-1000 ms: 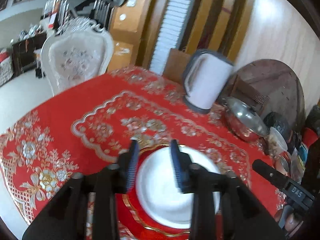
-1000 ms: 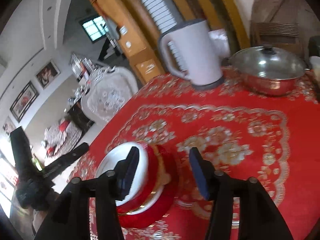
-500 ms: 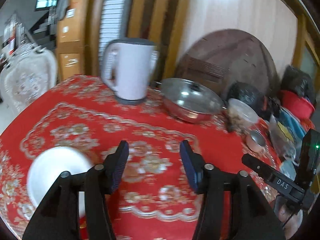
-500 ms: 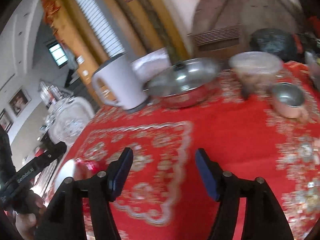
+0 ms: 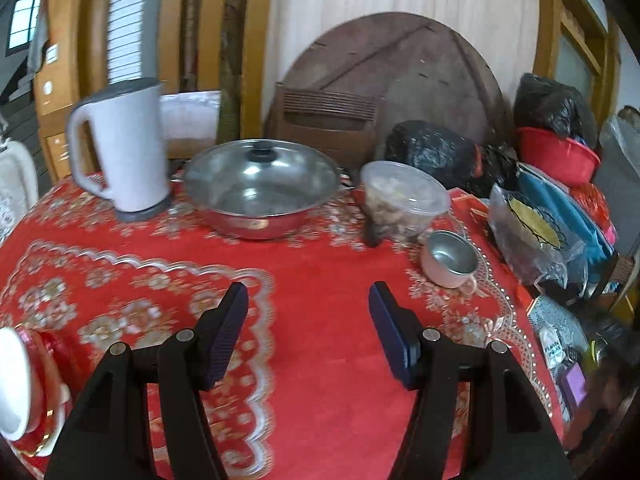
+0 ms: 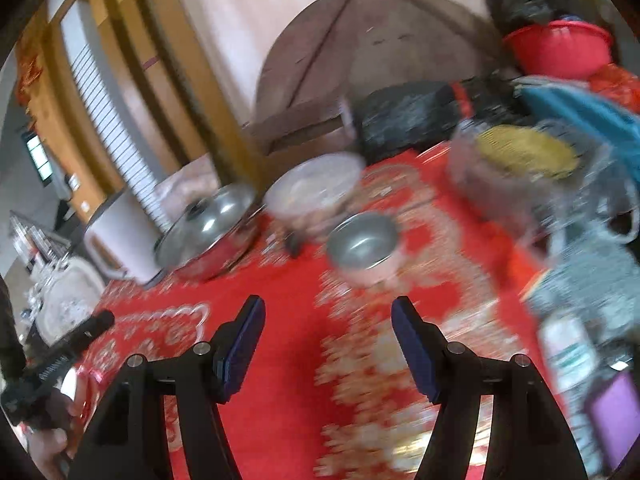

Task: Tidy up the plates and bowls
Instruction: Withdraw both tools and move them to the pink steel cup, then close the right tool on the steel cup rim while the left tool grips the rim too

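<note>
the stack of white bowl [image 5: 12,384] on a red plate [image 5: 44,400] with a gold rim sits at the far left edge of the left wrist view, on the red patterned cloth of the surface [image 5: 320,320], partly cut off by the frame. it lies well to the left of the left tongs [image 5: 308,332], which hang spread wide above bare cloth, nothing between the blue pads.

a small metal bowl [image 5: 450,258] with a pinkish outside and a side handle stands ahead and to the right of the left tongs. in the right wrist view the same small metal bowl [image 6: 364,248] is ahead of the right tongs [image 6: 328,344], apart from them; these tongs too are spread wide and empty over the cloth. that view is heavily blurred.

behind the small bowl stands a clear plastic tub [image 5: 404,204] with a lid and pale contents, just beside a lidded steel pan [image 5: 260,188]. left of the pan is a white kettle [image 5: 124,148] on a grey base. along the right side of the surface lie a clear bag [image 5: 536,236] holding something yellow, black bags [image 5: 436,156] and a red basin [image 5: 560,158]. a round wooden tabletop [image 5: 400,76] leans on the wall behind.

at the lower left of the right wrist view a hand [image 6: 52,432] grips the black handle of the other tool.
</note>
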`<move>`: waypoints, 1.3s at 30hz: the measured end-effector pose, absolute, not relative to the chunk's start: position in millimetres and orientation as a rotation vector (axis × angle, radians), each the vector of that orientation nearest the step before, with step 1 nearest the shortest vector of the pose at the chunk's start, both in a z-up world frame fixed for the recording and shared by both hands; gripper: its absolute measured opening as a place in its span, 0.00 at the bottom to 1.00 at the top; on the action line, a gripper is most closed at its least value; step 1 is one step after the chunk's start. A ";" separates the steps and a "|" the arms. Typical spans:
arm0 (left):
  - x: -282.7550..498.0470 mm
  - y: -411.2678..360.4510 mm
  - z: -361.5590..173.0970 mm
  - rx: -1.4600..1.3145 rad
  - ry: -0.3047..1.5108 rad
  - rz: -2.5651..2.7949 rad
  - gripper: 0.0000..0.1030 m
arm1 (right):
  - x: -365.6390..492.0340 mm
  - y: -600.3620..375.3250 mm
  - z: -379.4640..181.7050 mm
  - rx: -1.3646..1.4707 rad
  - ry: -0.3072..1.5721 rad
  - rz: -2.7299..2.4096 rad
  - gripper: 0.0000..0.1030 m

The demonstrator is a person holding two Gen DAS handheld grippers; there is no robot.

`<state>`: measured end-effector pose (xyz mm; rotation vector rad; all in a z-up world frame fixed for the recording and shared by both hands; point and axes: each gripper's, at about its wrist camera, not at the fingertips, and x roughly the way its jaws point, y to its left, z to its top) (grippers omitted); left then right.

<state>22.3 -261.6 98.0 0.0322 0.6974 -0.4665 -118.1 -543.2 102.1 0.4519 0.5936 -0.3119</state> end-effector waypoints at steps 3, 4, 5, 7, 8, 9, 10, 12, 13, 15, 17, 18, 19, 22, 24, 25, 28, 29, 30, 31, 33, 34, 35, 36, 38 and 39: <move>32.7 -291.1 89.7 0.025 0.737 -0.488 0.60 | -133.0 -573.5 120.6 0.459 0.552 -0.365 0.69; 37.7 -301.5 86.3 0.012 0.760 -0.496 0.60 | -137.6 -580.1 124.5 0.470 0.536 -0.375 0.71; 41.2 -306.3 83.7 -0.002 0.776 -0.504 0.60 | -140.3 -587.6 127.4 0.483 0.521 -0.385 0.73; 47.5 -320.8 77.2 -0.039 0.807 -0.510 0.60 | -143.0 -601.8 129.3 0.520 0.494 -0.398 0.75; 49.0 -331.8 72.3 -0.052 0.815 -0.523 0.60 | -140.6 -607.3 127.6 0.536 0.491 -0.398 0.75; 48.6 -339.2 68.5 -0.058 0.818 -0.537 0.60 | -138.3 -610.5 125.1 0.547 0.490 -0.397 0.75; 46.9 -347.4 62.9 -0.068 0.818 -0.556 0.60 | -132.7 -613.0 120.9 0.556 0.490 -0.394 0.75; 42.2 -357.9 53.6 -0.093 0.806 -0.600 0.60 | -120.6 -612.1 110.0 0.568 0.490 -0.379 0.75; 39.1 -362.6 49.3 -0.103 0.795 -0.624 0.60 | -112.2 -610.9 102.0 0.570 0.487 -0.367 0.75; 32.4 -369.6 37.6 -0.108 0.767 -0.660 0.60 | -98.6 -606.5 88.4 0.553 0.475 -0.365 0.75; 27.5 -371.6 26.6 -0.097 0.740 -0.682 0.60 | -79.6 -603.2 74.1 0.503 0.476 -0.380 0.75; 26.9 -371.0 24.3 -0.095 0.731 -0.686 0.60 | -68.7 -601.8 68.2 0.455 0.485 -0.397 0.75; 26.3 -369.6 21.4 -0.097 0.720 -0.685 0.60 | -53.4 -602.5 59.8 0.391 0.512 -0.416 0.75; 31.2 -362.3 12.3 -0.135 0.719 -0.683 0.60 | -19.1 -615.0 34.0 0.352 0.618 -0.434 0.63; 35.5 -359.2 4.9 -0.164 0.726 -0.677 0.60 | -5.6 -628.4 19.2 0.382 0.657 -0.434 0.60; 37.9 -358.6 0.8 -0.172 0.731 -0.670 0.60 | 0.4 -634.4 12.5 0.405 0.674 -0.424 0.58; 42.6 -358.9 -10.1 -0.160 0.752 -0.652 0.60 | 14.1 -645.1 0.4 0.417 0.711 -0.419 0.45; 43.6 -359.0 -13.4 -0.159 0.760 -0.646 0.60 | 18.7 -648.5 -2.2 0.424 0.725 -0.415 0.42; 46.8 -361.1 -16.7 -0.161 0.787 -0.647 0.60 | 21.8 -650.1 -3.8 0.426 0.738 -0.416 0.40; 48.5 -361.7 -19.2 -0.168 0.801 -0.654 0.60 | 26.1 -651.7 -7.1 0.424 0.763 -0.422 0.31; 50.9 -362.8 -22.0 -0.175 0.820 -0.651 0.60 | 29.7 -652.5 -10.3 0.428 0.786 -0.421 0.23; 51.3 -363.4 -22.8 -0.172 0.825 -0.652 0.60 | 30.0 -652.4 -12.5 0.435 0.797 -0.423 0.23; 51.4 -363.5 -23.5 -0.174 0.829 -0.654 0.60 | 30.8 -652.2 -13.6 0.435 0.804 -0.430 0.22; 51.5 -363.8 -24.0 -0.176 0.833 -0.656 0.60 | 31.0 -652.5 -14.7 0.438 0.811 -0.435 0.19; 51.4 -363.5 -24.3 -0.169 0.833 -0.650 0.60 | 28.7 -649.7 -14.4 0.455 0.827 -0.428 0.13; 51.2 -363.1 -24.1 -0.170 0.834 -0.648 0.60 | 28.6 -648.0 -13.7 0.452 0.834 -0.435 0.13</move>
